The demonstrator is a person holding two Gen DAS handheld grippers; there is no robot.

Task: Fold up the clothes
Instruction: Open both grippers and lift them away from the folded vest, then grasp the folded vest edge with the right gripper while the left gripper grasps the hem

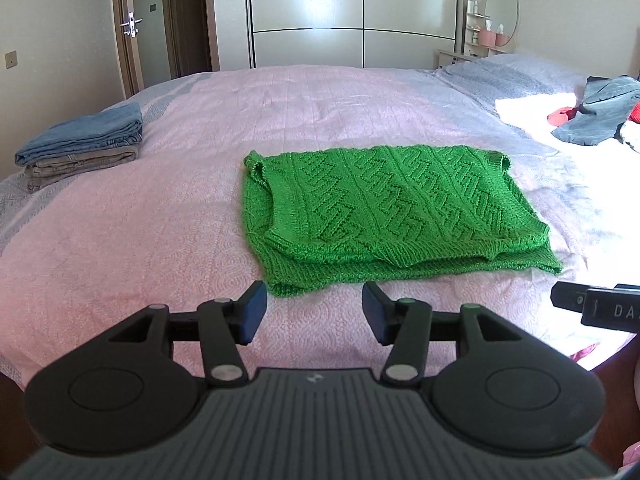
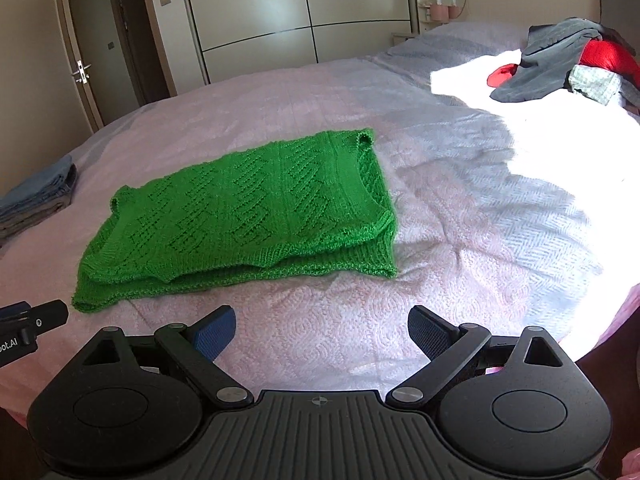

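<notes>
Bright daylight floods in from the right, blowing out the far-right part of the pink quilted bedspread (image 2: 472, 76) to white. The glossy cream wardrobe doors (image 1: 320, 0) show soft glare. Fisheye bending and dark vignetting mark the edges.

Green knit top (image 1: 392, 216) (image 2: 248, 208) laid flat, folded in half, zigzag pattern up, edges slightly offset; positioned just fwd of left claw (image 1: 314, 312), fwd-left of right claw (image 2: 320, 332).
</notes>
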